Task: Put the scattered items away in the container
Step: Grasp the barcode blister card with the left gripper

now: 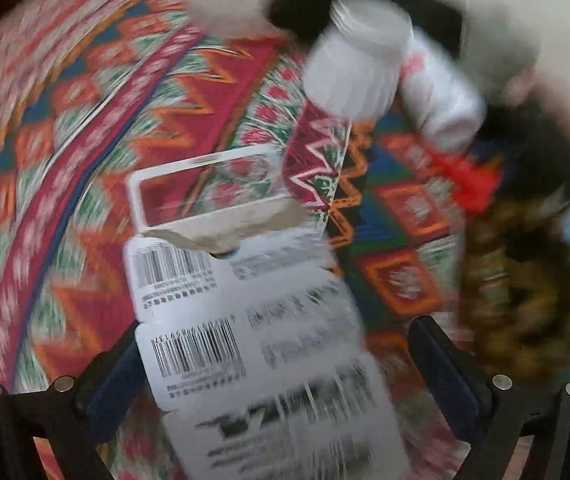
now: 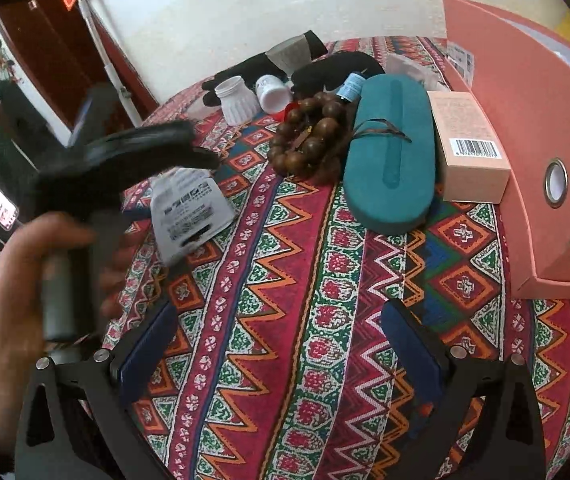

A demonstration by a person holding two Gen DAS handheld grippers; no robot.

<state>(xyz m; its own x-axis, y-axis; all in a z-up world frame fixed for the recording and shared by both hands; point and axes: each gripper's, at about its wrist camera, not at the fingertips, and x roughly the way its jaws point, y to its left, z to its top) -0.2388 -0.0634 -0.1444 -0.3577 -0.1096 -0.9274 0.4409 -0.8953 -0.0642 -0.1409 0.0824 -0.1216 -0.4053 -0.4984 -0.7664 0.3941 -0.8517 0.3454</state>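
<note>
We are holding a white barcoded packet in our left hand-held gripper; the picture is blurred, and its fingers are standing wide, so we cannot tell whether they are clamping it. From the right wrist view the packet is hanging above the counter near its left edge. Our right hand-held gripper is hovering with fingers apart, gripping nothing. Toward the far edge, a white jar, wooden beads, a teal case and a small carton are lying. The salmon container is standing at the right edge, touching the carton.
</note>
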